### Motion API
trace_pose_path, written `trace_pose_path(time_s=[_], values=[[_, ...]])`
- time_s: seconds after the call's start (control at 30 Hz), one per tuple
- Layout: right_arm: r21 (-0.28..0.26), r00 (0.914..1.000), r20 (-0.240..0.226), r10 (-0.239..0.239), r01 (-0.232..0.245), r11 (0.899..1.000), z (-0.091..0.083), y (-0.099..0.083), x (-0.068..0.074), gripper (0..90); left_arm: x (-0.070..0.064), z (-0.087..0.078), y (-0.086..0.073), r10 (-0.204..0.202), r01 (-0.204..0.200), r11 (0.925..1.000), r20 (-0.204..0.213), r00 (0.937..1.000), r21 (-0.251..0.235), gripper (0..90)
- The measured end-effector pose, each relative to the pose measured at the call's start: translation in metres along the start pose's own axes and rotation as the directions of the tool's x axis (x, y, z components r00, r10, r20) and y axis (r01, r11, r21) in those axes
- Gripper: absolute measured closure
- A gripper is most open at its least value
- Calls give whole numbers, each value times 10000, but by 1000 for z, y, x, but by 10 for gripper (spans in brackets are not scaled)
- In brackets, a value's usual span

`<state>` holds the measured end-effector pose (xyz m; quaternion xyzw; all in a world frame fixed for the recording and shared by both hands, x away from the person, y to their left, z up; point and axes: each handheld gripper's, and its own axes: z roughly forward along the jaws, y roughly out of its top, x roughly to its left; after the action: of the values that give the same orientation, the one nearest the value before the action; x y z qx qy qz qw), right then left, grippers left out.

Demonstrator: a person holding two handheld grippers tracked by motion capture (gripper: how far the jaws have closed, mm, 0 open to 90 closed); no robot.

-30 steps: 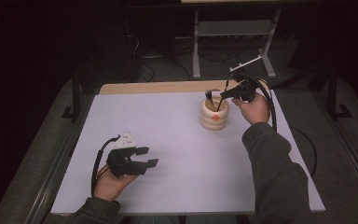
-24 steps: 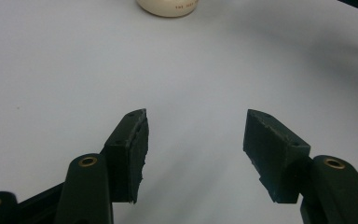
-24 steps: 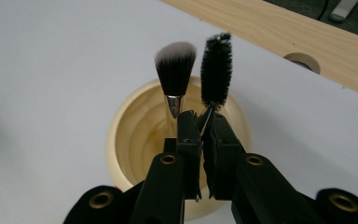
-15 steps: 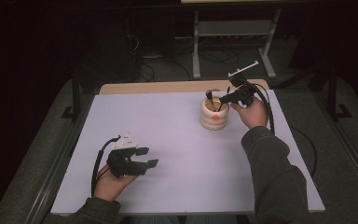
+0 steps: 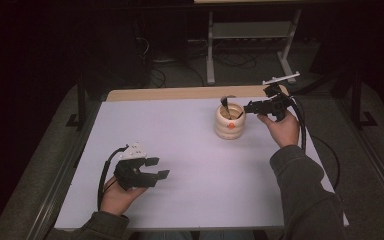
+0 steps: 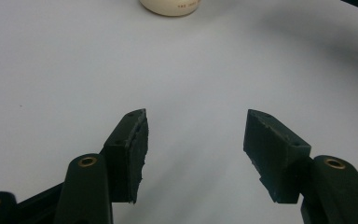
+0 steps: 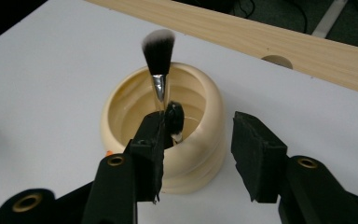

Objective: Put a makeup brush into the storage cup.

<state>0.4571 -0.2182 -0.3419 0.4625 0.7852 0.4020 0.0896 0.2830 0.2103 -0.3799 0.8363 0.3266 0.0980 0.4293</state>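
High view showed the right gripper held near the far right part of the tabletop, its jaw tips just beside the rim of a cream ribbed holder. The holder stood upright on the white sheet, toward the far edge and right of centre. A makeup brush stood in the holder with its bristle head up and leaning toward the far side.

Right gripper view recorded the jaws parted, with a clear gap between the pads. Nothing was clamped between them. The brush rose out of the holder, its dark bristles with pale tips above a metal ferrule. A second, shorter dark item sat inside the holder just beside the left jaw; whether it touched that jaw could not be told. The wooden strip of the table's far edge ran behind the holder.

The left gripper rested in the person's hand near the near left corner of the tabletop, well apart from the holder. Left gripper view recorded its jaws wide apart and empty, over bare white surface, with the base of the holder at the top of that view. A cable looped from the left gripper beside the hand.
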Motion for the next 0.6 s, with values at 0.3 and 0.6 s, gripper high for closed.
trace_pose_path(time_s=[0.3,0.6], values=[[-571,9995,-275,-146,130,9983,-11,-17,7,453,5,-6,0,-189,188,9997,-112,9998,-164,381],[-911,9990,-359,-248,215,9956,-19,-36,15,377,9,-9,-1,-324,315,9989,-258,9991,-344,364]])
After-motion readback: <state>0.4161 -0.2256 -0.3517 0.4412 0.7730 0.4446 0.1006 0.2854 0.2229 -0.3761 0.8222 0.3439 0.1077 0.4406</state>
